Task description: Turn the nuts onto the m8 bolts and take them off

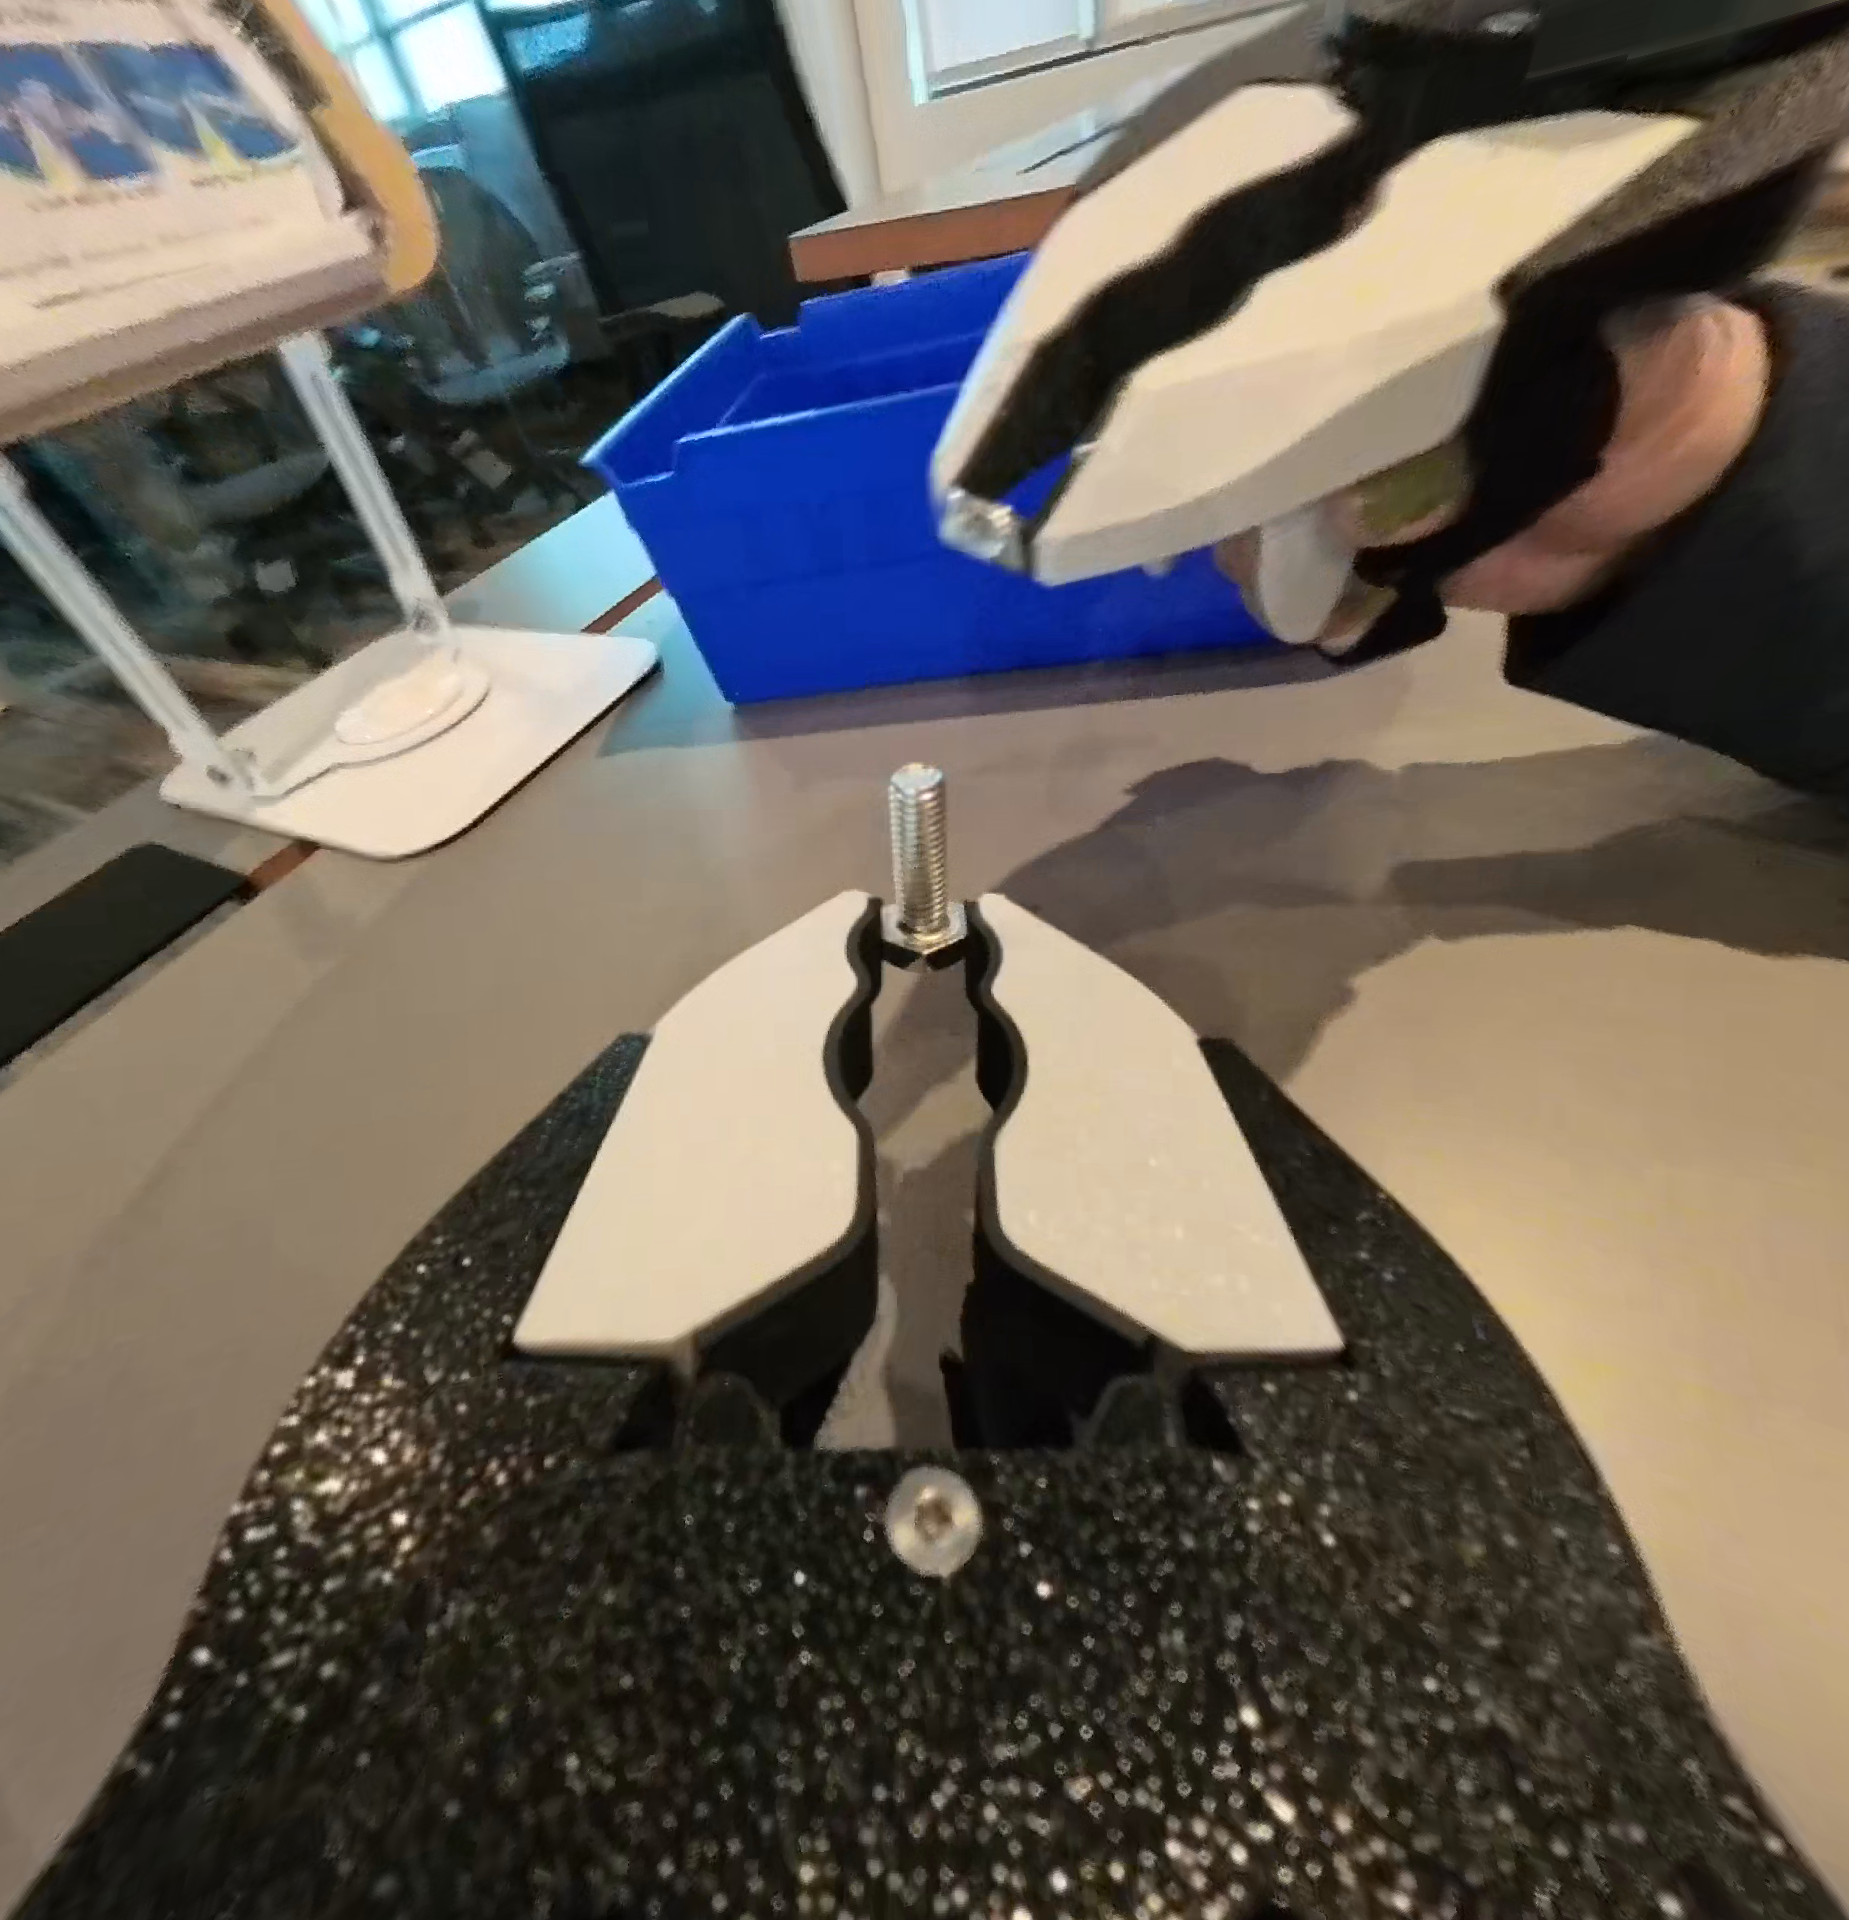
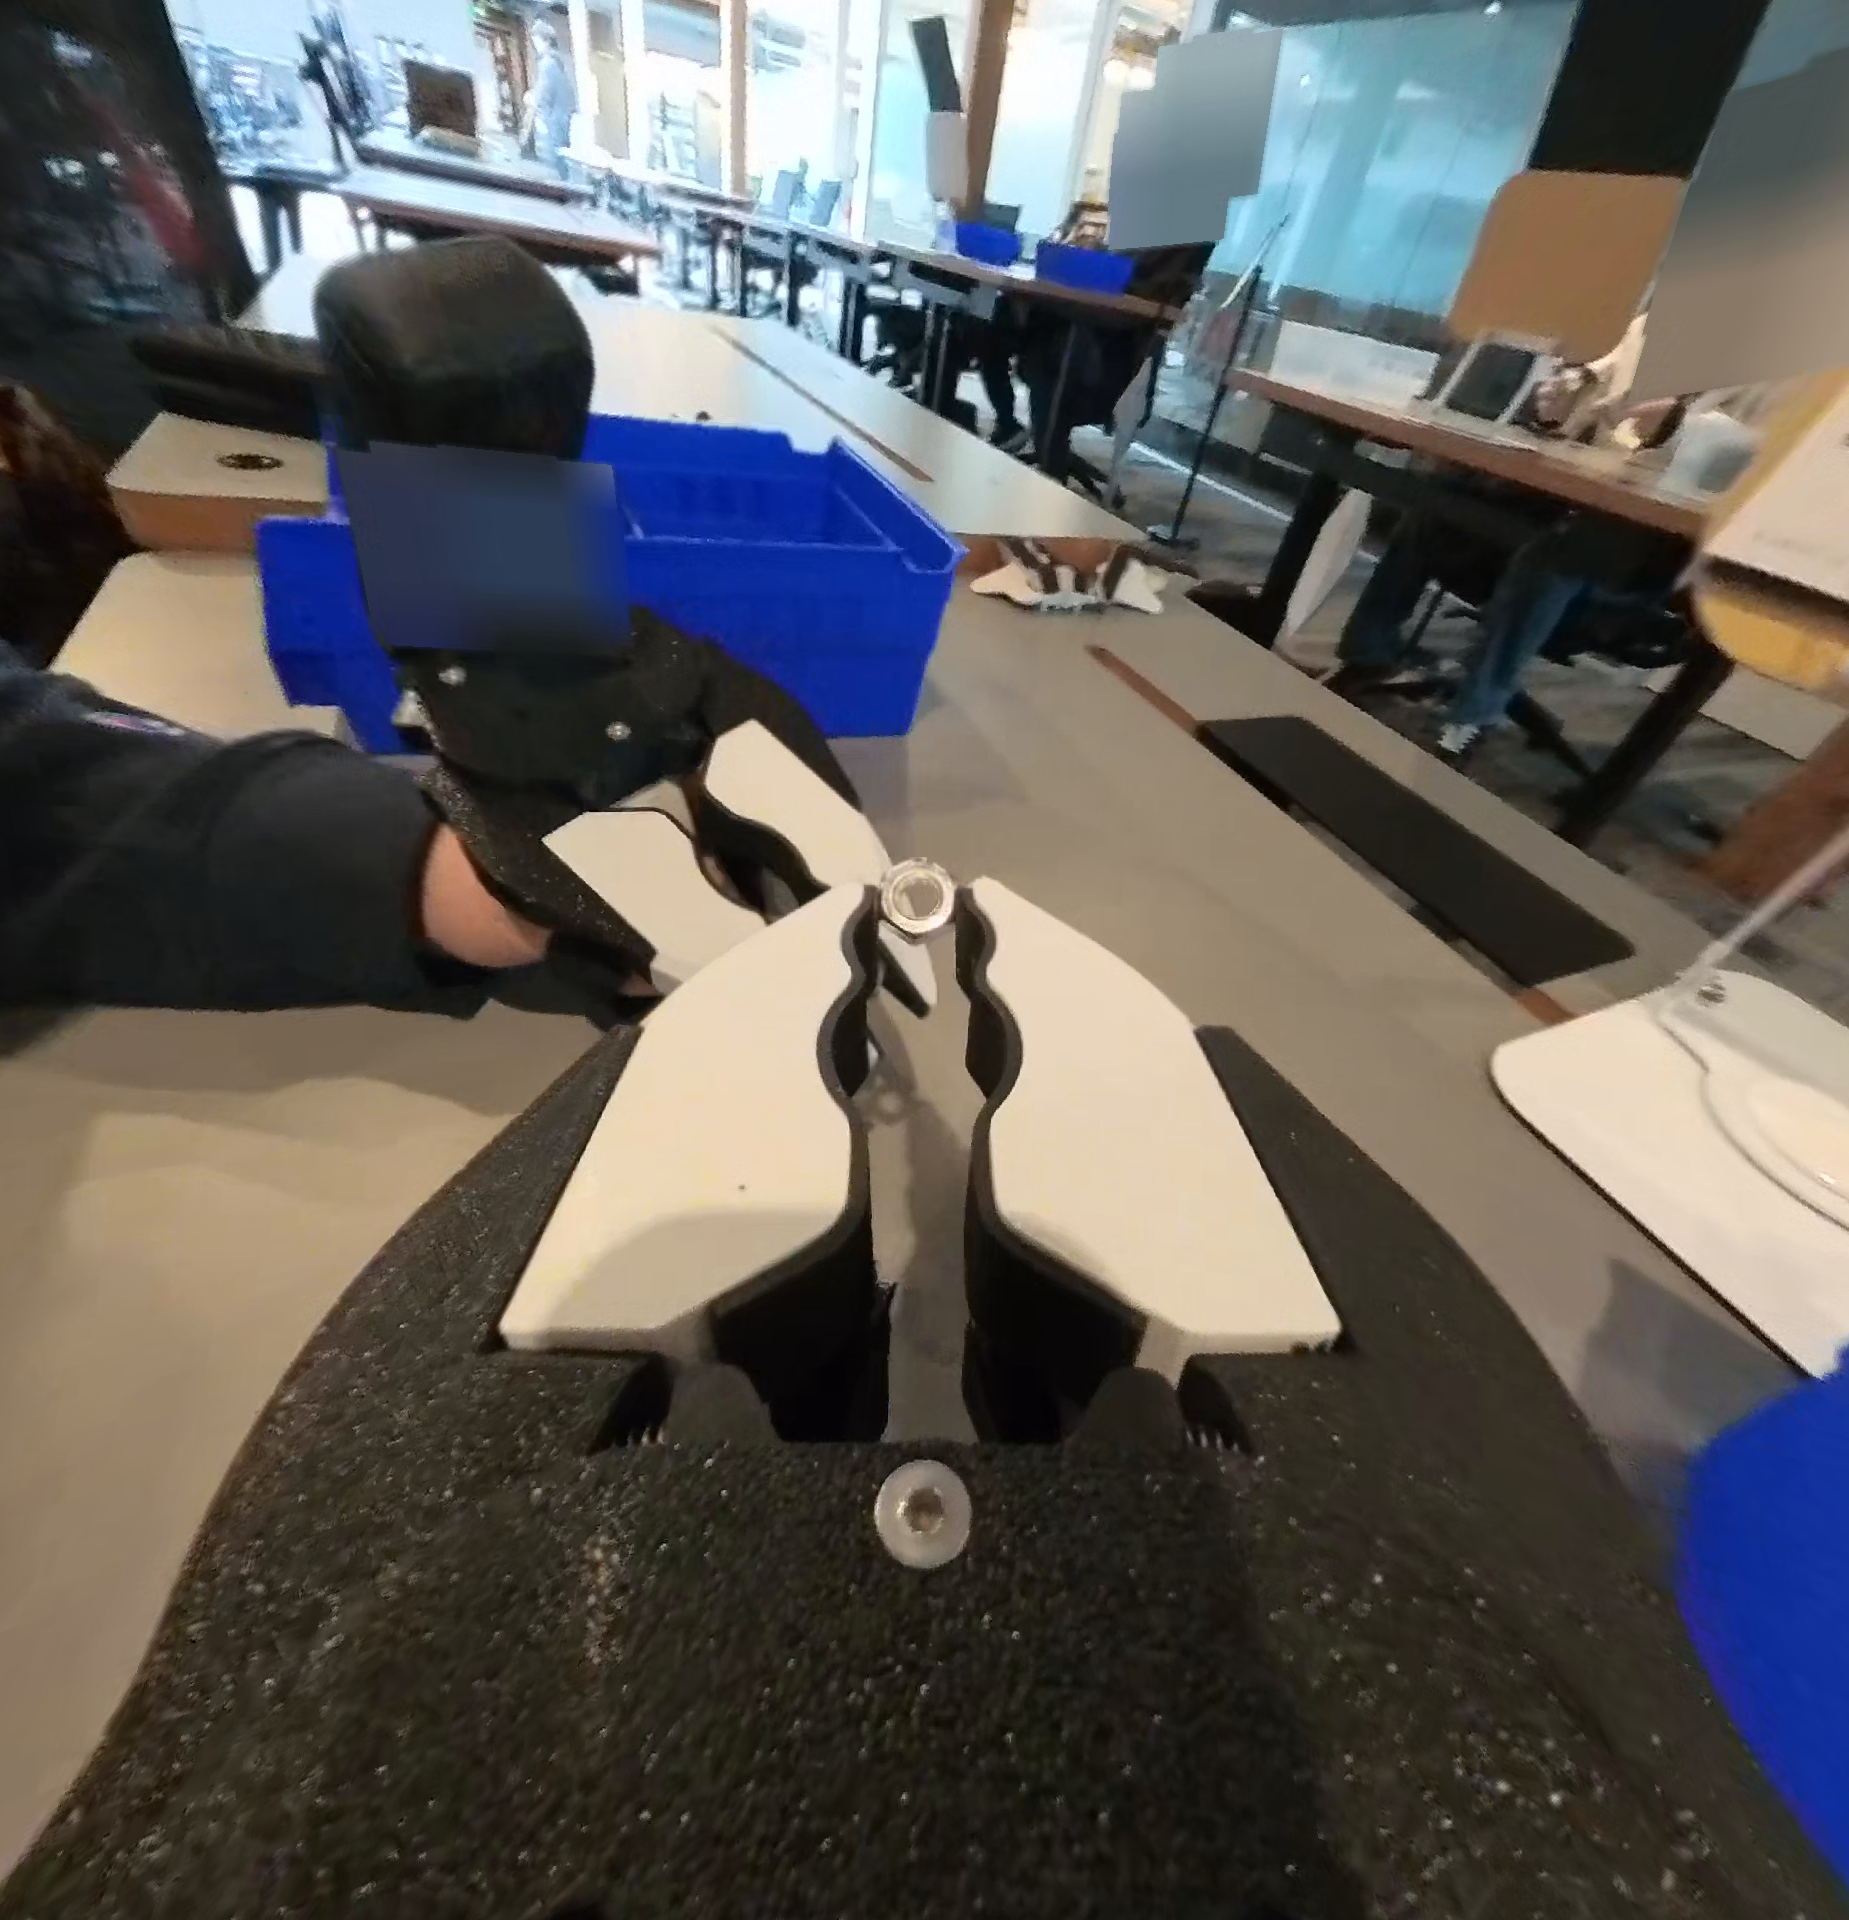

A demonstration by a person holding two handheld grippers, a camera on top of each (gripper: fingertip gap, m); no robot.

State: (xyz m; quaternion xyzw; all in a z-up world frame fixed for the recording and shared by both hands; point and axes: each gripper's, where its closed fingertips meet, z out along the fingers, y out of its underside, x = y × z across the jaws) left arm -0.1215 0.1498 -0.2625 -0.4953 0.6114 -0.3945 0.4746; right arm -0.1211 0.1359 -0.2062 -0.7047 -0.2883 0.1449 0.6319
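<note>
My left gripper (image 1: 922, 940) is shut on the hex head of a silver bolt (image 1: 917, 847); the bolt stands upright with its threaded shank pointing up above the grey table (image 1: 1419, 1195). My right gripper (image 2: 909, 914) is shut on a silver hex nut (image 2: 907, 896), held with its hole facing the camera. In the left wrist view the right gripper (image 1: 993, 530) hangs up and to the right of the bolt, apart from it, with the nut (image 1: 984, 532) at its tips. In the right wrist view the left gripper (image 2: 795, 831) lies just behind and to the left of the nut; the bolt is hidden there.
A blue bin (image 1: 858, 488) stands at the back of the table; it also shows in the right wrist view (image 2: 795, 582). A white stand base (image 1: 432, 738) sits at the back left, with a board (image 1: 151, 177) on its arm. A black strip (image 2: 1408, 842) lies in the table. Tip to tip, the grippers are about 6 cm apart.
</note>
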